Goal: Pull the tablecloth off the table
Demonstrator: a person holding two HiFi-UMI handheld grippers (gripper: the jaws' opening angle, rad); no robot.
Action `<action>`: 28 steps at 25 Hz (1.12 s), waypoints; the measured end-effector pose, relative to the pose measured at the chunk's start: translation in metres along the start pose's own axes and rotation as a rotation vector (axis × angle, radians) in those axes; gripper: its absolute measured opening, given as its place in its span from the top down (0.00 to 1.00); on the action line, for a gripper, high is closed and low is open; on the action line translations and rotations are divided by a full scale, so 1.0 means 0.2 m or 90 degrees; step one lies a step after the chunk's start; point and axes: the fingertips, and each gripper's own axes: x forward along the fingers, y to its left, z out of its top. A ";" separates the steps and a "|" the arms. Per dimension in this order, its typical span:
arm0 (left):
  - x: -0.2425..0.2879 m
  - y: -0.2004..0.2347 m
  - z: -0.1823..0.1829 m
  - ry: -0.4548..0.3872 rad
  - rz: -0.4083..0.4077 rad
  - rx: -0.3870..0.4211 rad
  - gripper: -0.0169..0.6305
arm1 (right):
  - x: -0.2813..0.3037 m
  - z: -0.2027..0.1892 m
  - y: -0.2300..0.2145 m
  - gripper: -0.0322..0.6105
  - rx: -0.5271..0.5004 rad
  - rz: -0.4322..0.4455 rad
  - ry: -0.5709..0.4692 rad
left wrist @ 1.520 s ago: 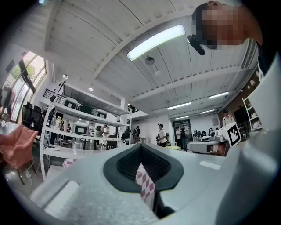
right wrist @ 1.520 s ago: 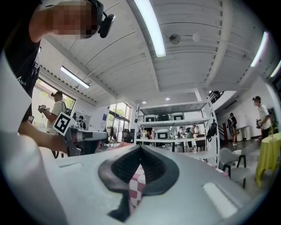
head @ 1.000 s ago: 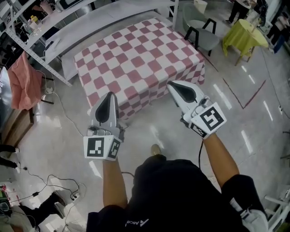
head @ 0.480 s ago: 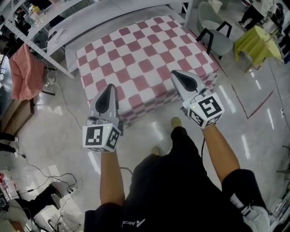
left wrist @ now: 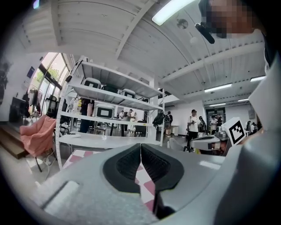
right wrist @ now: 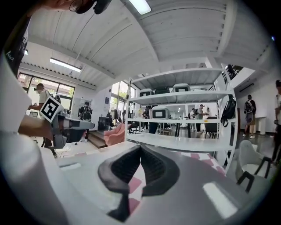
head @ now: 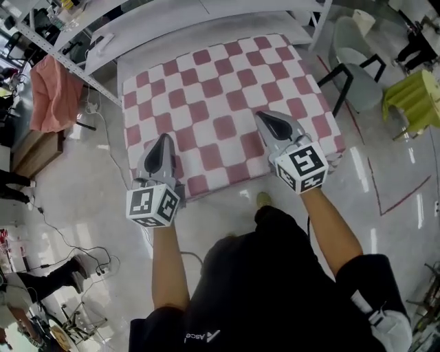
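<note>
The red-and-white checked tablecloth (head: 227,96) lies spread flat over the surface and covers its whole top. Its near edge hangs down over the side just under both grippers. The left gripper (head: 163,141) hovers over the cloth's near left corner, nose pointing out across the checks. Its jaws are clenched together with only a thin seam between the pads and nothing caught in them. In the left gripper view the checks show below the pads, not between them. The right gripper (head: 269,120) hangs over the near right part of the cloth, a little further in than its partner. It too is clenched tight on nothing, with pink squares visible beneath it. I cannot tell whether either nose actually touches the fabric.

Beyond both gripper tips, past the far edge of the cloth, stands a white shelving rack (head: 172,17). Out to the left of the left gripper a pink cloth (head: 53,93) is draped over something beside the rack. Cables (head: 75,251) trail across the glossy floor (head: 89,192) behind and left of that gripper. To the right of the right gripper sits a grey chair (head: 361,65) with black legs. Further right is a small table under a yellow-green cover (head: 416,100), and a red line (head: 385,199) is marked on the floor.
</note>
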 end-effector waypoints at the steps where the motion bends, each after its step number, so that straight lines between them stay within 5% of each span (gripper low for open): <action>1: 0.05 0.00 -0.02 0.009 0.016 -0.004 0.95 | 0.04 -0.02 -0.05 0.95 -0.001 0.011 0.008; 6: 0.37 -0.01 -0.11 0.058 0.085 -0.026 0.94 | 0.23 -0.14 -0.35 0.95 0.011 0.044 0.058; 8: 0.44 0.01 -0.15 0.078 0.105 -0.035 0.83 | 0.29 -0.20 -0.42 0.80 0.023 0.052 0.085; 10: 0.49 0.03 -0.21 0.106 0.118 -0.038 0.79 | 0.35 -0.26 -0.46 0.76 0.034 0.052 0.113; 19: 0.67 0.26 -0.61 0.297 0.147 -0.056 0.61 | 0.54 -0.65 -0.66 0.49 0.100 -0.009 0.281; 28: 0.74 0.48 -0.93 0.448 0.185 -0.074 0.53 | 0.64 -0.95 -0.82 0.40 0.102 -0.059 0.407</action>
